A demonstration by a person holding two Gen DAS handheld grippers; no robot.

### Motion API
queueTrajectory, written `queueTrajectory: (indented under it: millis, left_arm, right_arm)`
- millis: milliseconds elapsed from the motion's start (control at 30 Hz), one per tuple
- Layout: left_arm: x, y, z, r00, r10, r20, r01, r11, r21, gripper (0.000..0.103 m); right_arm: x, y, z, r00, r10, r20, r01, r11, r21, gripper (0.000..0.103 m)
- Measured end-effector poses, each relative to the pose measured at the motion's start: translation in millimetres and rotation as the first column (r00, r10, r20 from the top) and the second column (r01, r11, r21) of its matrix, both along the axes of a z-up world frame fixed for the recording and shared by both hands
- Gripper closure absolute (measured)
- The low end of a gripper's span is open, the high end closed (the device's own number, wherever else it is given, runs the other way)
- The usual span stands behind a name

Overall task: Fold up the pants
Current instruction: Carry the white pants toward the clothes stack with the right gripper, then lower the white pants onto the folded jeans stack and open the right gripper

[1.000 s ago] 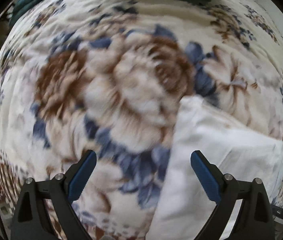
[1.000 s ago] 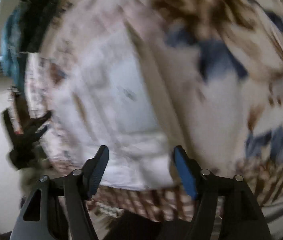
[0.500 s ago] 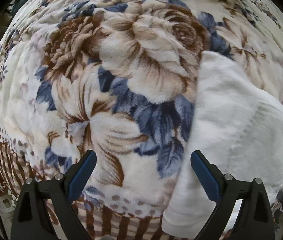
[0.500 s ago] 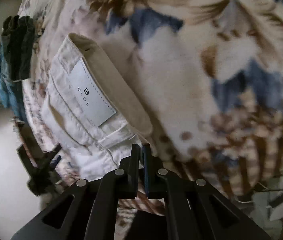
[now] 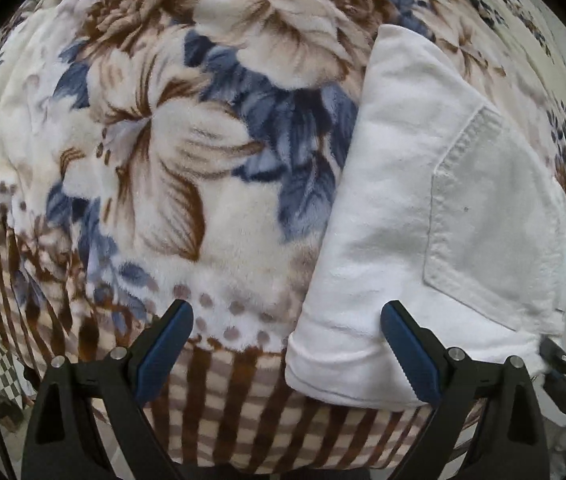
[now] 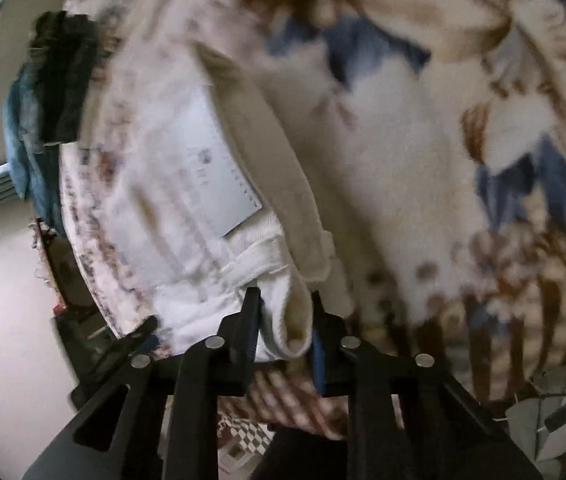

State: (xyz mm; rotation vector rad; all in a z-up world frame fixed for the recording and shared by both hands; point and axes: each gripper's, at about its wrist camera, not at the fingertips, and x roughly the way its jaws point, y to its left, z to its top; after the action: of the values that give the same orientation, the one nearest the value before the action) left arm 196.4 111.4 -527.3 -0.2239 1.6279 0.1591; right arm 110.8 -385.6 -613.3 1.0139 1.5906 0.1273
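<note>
Your white pants lie folded into a compact bundle on the floral blanket, close to its striped near border. In the left wrist view the bundle sits at the right, its long axis running from the near edge away toward the far right, with a back pocket facing up. In the right wrist view the same bundle stretches from your fingers toward the far left, waistband and pale label showing.

Your left gripper hangs straight above the blanket with its fingers spread wide and nothing between them; the right finger overlaps the near corner of the bundle in the view, though contact is unclear.

Your right gripper has the near waistband corner between its fingers, which are parting slightly but still touch the cloth on both sides.

Compared with half a second ago, the bundle sits nearer in the left view, more of the striped border shows, and your right fingers, then pressed together and empty, now hold cloth.
</note>
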Motion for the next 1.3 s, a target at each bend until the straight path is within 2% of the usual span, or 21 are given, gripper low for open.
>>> queueTrajectory:
  millis: [67, 133, 167, 200, 233, 300, 333, 367, 433, 500, 567, 700, 900, 967, 1100, 1167, 1200, 1267, 1300]
  left_arm:
    - [0, -4, -3, 1.000, -0.006, 0.009, 0.006, 1.000, 0.003, 0.006]
    - [13, -9, -8, 0.999, -0.016, 0.028, 0.016, 1.000, -0.003, 0.006]
    - [20, -13, -7, 0.999, -0.031, 0.039, 0.032, 0.999, -0.021, 0.006]
    - [28, -16, -6, 0.998, -0.045, 0.051, 0.048, 0.998, -0.051, 0.006]
    - [33, -18, -6, 0.996, -0.058, 0.070, 0.063, 0.994, -0.084, 0.006]
    - [42, -19, -6, 0.989, -0.055, 0.138, 0.082, 0.976, -0.200, 0.006]
    - [46, -20, -7, 0.983, -0.044, 0.179, 0.095, 0.953, -0.289, 0.006]
    - [49, -22, -8, 0.981, -0.045, 0.191, 0.106, 0.940, -0.325, 0.006]
    - [55, -27, -20, 0.981, -0.069, 0.182, 0.134, 0.916, -0.377, 0.006]
    - [60, -33, -33, 0.982, -0.091, 0.166, 0.153, 0.896, -0.417, 0.006]
    - [65, -37, -42, 0.982, -0.118, 0.148, 0.173, 0.876, -0.449, 0.006]
    - [68, -41, -59, 0.975, -0.164, 0.148, 0.216, 0.855, -0.472, 0.006]
    - [71, -50, -51, 0.974, -0.163, 0.157, 0.222, 0.832, -0.508, 0.006]
    - [72, -57, -43, 0.970, -0.165, 0.176, 0.234, 0.821, -0.521, 0.006]
    - [69, -59, -24, 0.965, -0.150, 0.215, 0.249, 0.778, -0.577, 0.007]
    - [66, -57, -22, 0.961, -0.157, 0.228, 0.265, 0.761, -0.592, 0.007]
    - [66, -59, -27, 0.960, -0.166, 0.224, 0.269, 0.764, -0.586, 0.007]
    - [67, -61, -46, 0.964, -0.191, 0.184, 0.262, 0.791, -0.553, 0.007]
    - [69, -61, -58, 0.965, -0.199, 0.169, 0.259, 0.808, -0.528, 0.009]
  right_arm:
    - [-5, 2, -23, 0.998, 0.046, -0.047, -0.047, 0.999, -0.009, 0.081]
    - [-9, 1, -54, 0.994, 0.048, -0.098, -0.044, 0.998, 0.042, 0.079]
    - [-1, 3, -57, 0.994, 0.053, -0.090, -0.047, 0.996, 0.073, 0.076]
    - [4, 2, -55, 0.995, 0.082, -0.060, -0.077, 0.993, 0.086, 0.067]
    - [8, -1, -50, 0.993, 0.118, -0.023, -0.116, 0.991, 0.064, 0.046]
    - [14, -7, -35, 0.987, 0.151, 0.047, -0.151, 0.988, -0.009, 0.027]
    - [21, -10, -29, 0.982, 0.162, 0.102, -0.162, 0.987, 0.000, 0.027]
    - [25, -10, -28, 0.978, 0.162, 0.130, -0.167, 0.986, 0.028, 0.027]
    - [40, -5, -36, 0.970, 0.167, 0.174, -0.185, 0.978, 0.092, 0.027]
    - [58, 11, -49, 0.960, 0.222, 0.171, -0.241, 0.965, 0.100, 0.027]
    - [75, 26, -61, 0.948, 0.264, 0.177, -0.284, 0.954, 0.097, 0.022]
    - [96, 30, -72, 0.944, 0.266, 0.195, -0.289, 0.952, 0.100, 0.017]
    - [102, 29, -82, 0.951, 0.225, 0.211, -0.247, 0.966, 0.080, 0.017]
    - [101, 32, -77, 0.959, 0.145, 0.243, -0.205, 0.949, 0.239, 0.017]
    - [107, 44, -64, 0.921, 0.249, 0.301, -0.322, 0.919, 0.226, 0.017]
    - [111, 39, -78, 0.922, 0.293, 0.254, -0.336, 0.931, 0.143, 0.018]
    - [113, 37, -82, 0.920, 0.308, 0.244, -0.343, 0.932, 0.117, 0.020]
    - [120, 43, -96, 0.917, 0.313, 0.246, -0.351, 0.927, 0.132, 0.020]
    - [125, 49, -100, 0.917, 0.309, 0.253, -0.354, 0.922, 0.154, 0.015]
